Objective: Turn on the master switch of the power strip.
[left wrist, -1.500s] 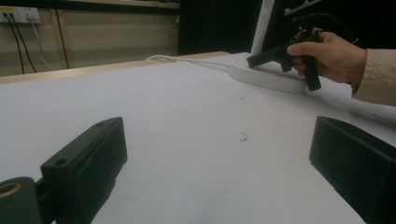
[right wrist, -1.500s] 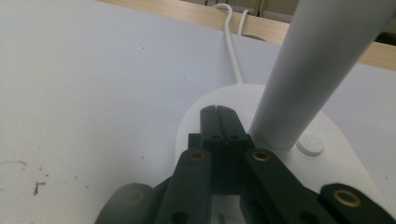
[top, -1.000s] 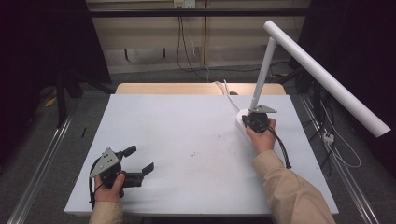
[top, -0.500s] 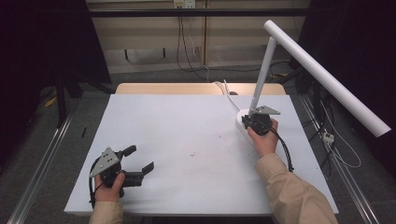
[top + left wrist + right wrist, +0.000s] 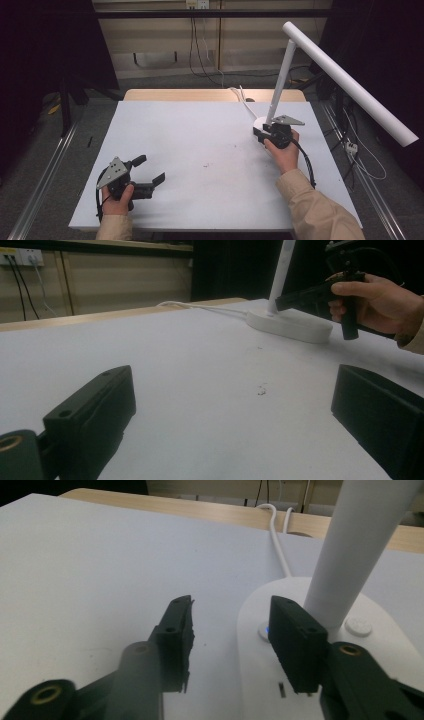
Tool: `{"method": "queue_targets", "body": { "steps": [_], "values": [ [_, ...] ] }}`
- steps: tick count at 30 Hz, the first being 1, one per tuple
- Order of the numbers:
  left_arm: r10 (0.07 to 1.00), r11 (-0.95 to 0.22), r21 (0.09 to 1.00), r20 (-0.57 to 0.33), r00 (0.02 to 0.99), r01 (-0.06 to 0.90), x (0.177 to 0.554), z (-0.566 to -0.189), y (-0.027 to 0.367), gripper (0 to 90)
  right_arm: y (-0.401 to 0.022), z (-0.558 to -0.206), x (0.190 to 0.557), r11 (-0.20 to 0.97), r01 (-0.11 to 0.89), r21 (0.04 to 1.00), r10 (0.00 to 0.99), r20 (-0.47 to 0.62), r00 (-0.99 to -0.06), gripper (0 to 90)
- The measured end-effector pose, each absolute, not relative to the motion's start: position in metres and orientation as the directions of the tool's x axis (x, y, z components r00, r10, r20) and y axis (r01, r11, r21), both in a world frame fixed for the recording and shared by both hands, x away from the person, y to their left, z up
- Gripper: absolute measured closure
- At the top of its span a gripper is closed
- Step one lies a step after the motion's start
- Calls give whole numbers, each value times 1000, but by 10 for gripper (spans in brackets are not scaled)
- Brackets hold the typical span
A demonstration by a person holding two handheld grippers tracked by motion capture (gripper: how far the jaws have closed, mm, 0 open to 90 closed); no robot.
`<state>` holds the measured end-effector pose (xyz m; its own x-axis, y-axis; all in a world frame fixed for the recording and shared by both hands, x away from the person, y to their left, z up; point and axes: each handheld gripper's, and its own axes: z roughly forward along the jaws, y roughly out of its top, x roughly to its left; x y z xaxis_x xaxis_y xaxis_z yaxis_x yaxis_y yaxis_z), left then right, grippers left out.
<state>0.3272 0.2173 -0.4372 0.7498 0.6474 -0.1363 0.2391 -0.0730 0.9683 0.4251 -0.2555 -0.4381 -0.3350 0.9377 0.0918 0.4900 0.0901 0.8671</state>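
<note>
Fingers of the right gripper are seen apart, nothing held between them. One finger hangs over the round white plastic base of the white desk lamp; the other stands over bare bench just off the base's rim. A small round button with a blue glow is noted on the base, partly hidden behind the near finger; a second plain white button lies beside the upright white tube.

The lamp is set near the far right corner of the white-topped bench, its white cable running off the far edge. Its long white head bar reaches out past the right edge.

Fingers of the left gripper are likewise apart and empty, held low near the front left corner, well apart from the lamp.

Judged step: a button on the base is being approached for a press.

Risks noted:
- The glowing button is small; with the fingers spread, the tip could land on plain base or on the wrong button.
- A sideways or hard push could slide the base, since nothing steadies it.
- The tube stands just beside the finger; a knock there could swing the overhanging head bar and tip the lamp toward the right edge.
- The cable could be snagged if the base shifts.
</note>
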Motion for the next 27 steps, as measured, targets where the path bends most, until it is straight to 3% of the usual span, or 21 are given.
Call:
{"method": "queue_targets", "body": {
  "steps": [8,27],
  "values": [
    [651,-72,968,-136,747,239,325,-436,218,38,-261,-441,409,74,491,868,927,121,-354,365],
    [650,-74,968,-134,748,238,326,-436,217,38,-257,-437,375,107,467,878,889,126,-440,243]
  ]
}}
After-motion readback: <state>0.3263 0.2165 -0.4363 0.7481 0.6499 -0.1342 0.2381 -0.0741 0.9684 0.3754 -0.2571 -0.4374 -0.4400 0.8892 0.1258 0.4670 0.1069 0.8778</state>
